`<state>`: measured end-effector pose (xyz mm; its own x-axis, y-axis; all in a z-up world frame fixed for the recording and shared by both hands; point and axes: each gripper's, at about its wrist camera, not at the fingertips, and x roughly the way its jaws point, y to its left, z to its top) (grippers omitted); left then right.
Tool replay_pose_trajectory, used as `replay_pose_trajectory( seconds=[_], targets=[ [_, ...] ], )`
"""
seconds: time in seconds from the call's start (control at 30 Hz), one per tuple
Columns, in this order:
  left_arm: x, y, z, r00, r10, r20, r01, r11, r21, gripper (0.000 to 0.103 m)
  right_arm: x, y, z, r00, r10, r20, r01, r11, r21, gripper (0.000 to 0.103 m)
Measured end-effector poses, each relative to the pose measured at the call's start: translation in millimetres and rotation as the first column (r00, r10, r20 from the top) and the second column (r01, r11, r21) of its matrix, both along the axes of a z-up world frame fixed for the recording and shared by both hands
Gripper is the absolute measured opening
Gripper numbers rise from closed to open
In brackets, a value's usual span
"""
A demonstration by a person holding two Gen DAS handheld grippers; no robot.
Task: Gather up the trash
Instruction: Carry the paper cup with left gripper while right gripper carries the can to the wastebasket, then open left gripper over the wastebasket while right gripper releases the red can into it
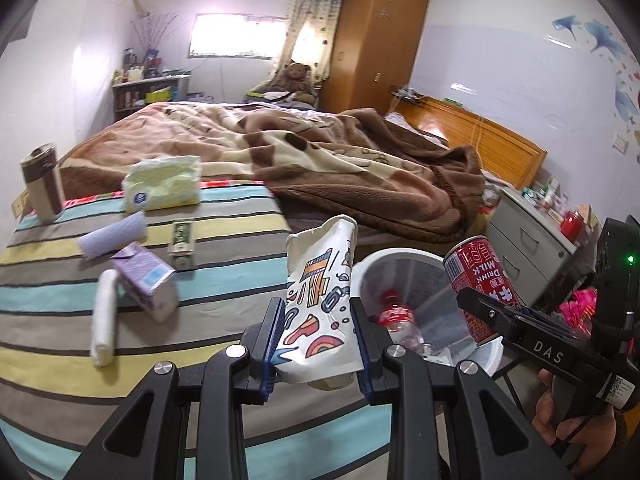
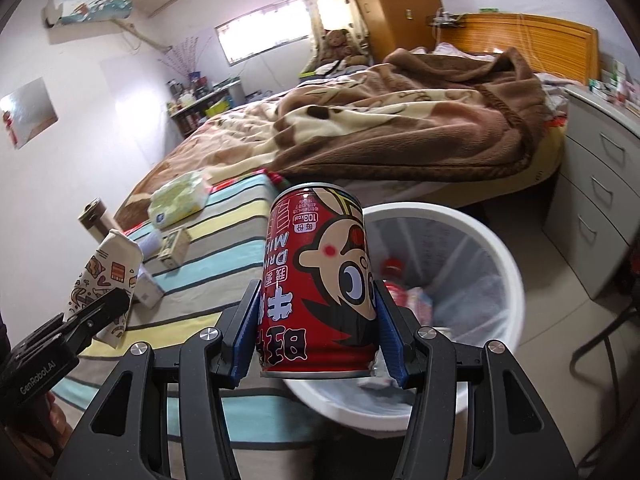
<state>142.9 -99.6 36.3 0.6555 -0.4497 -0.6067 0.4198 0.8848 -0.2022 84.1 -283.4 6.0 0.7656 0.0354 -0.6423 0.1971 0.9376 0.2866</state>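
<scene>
My left gripper (image 1: 318,336) is shut on a crushed patterned paper cup (image 1: 320,292), held over the striped table's right edge, next to a white trash bin (image 1: 400,258). My right gripper (image 2: 316,332) is shut on a red milk drink can (image 2: 320,280), held upside down at the bin's (image 2: 500,248) near rim. The can also shows in the left wrist view (image 1: 480,284), and the cup in the right wrist view (image 2: 108,276). A plastic bottle (image 1: 394,318) lies inside the bin.
On the striped table (image 1: 60,360) lie a purple carton (image 1: 146,280), a white roll (image 1: 105,316), a clear cup (image 1: 114,236), a small green box (image 1: 182,242), a tissue pack (image 1: 162,184) and a brown tumbler (image 1: 42,184). A bed (image 1: 320,152) is behind, grey drawers (image 2: 592,200) to the right.
</scene>
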Motion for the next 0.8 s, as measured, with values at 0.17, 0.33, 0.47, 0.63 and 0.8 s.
replay_pose_trajectory(
  seconds=[0.17, 0.33, 0.47, 0.63, 0.8],
  targets=[
    [-0.4, -29.3, -4.8, 0.998, -0.06, -0.013, 0.06, 0.998, 0.004, 0.032, -4.6, -17.7, -4.4, 0.999, -0.046, -0.015, 0.046, 0.999, -0.008, 0.054],
    [-1.4, -56.7, -13.0, 0.993, -0.116, -0.029, 0.116, 0.993, 0.004, 0.032, -7.1, -31.5, -12.4, 0.996, -0.076, -0.045, 0.075, 0.997, -0.016, 0.054],
    [-3.0, -74.2, -20.2, 0.988, -0.146, -0.041, 0.147, 0.989, 0.012, 0.032, -10.2, -40.8, -17.5, 0.994, -0.093, -0.062, 0.092, 0.996, -0.016, 0.054],
    [-4.1, -92.6, -28.7, 0.984, -0.172, -0.05, 0.174, 0.984, 0.035, 0.032, -10.4, -48.9, -26.1, 0.989, -0.114, -0.09, 0.113, 0.993, -0.017, 0.054],
    [-3.6, -106.1, -35.6, 0.978, -0.195, -0.068, 0.199, 0.979, 0.044, 0.032, -12.3, -55.2, -33.2, 0.986, -0.128, -0.107, 0.128, 0.992, 0.001, 0.054]
  ],
)
